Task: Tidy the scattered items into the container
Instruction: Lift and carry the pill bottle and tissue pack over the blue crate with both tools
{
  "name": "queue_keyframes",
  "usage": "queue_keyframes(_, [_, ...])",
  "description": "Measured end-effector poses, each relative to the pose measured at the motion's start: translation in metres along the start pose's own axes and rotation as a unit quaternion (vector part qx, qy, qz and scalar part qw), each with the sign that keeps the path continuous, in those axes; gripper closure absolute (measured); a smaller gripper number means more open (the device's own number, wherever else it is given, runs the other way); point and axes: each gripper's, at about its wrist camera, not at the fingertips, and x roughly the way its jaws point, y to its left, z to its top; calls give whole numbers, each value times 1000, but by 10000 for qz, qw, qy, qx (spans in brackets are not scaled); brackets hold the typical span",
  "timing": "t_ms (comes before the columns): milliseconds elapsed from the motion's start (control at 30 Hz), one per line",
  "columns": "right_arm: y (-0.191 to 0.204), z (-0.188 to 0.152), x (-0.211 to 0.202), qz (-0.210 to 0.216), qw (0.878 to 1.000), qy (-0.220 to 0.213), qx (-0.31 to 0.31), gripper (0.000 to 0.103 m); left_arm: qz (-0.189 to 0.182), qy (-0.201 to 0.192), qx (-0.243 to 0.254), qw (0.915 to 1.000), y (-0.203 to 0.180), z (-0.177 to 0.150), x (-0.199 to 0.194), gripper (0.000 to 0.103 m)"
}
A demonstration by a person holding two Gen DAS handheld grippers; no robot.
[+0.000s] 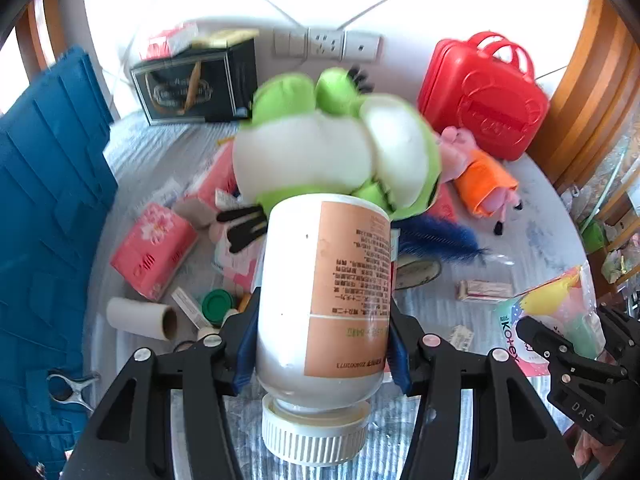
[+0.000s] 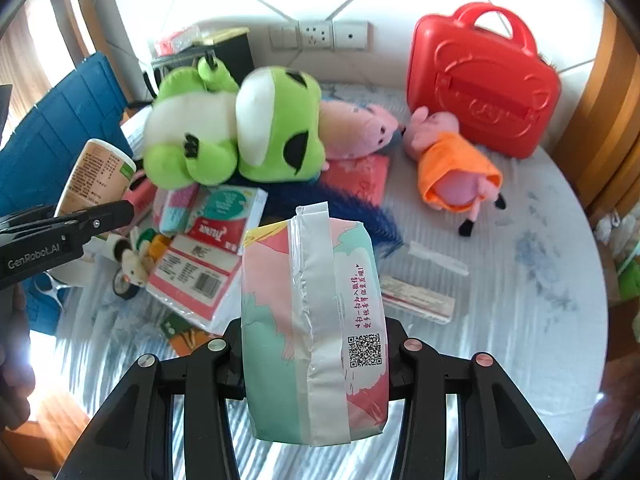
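The left tongs [image 1: 324, 344] clamp a white bottle [image 1: 324, 296] with an orange label, cap toward the camera, at lower centre. The right tongs [image 2: 316, 354] grip a pastel soft pack [image 2: 312, 332] at lower centre. A closed red case [image 2: 480, 80] stands at upper right.

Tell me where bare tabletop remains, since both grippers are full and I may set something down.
Bare striped cloth lies right of the flat carton, below the orange-dressed pig plush and red case. Crowded: the left, around the green plush, pink tissue pack and cardboard tube.
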Motion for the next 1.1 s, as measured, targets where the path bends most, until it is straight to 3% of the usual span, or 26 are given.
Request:
queue_keyframes(233, [-2,8,-52,-166,9996,-223,62,59,-18,-187,147,9997,-3,6,-38,51])
queue_keyframes(600, [5,6,-132,-97,9974,-700,155,59,142,-432,399,9982,-3,18,-109,51])
queue_keyframes(1100, [21,16,-167,65,9942,-1061,130,59,201,-615,522,9965,-2,19,-157,51])
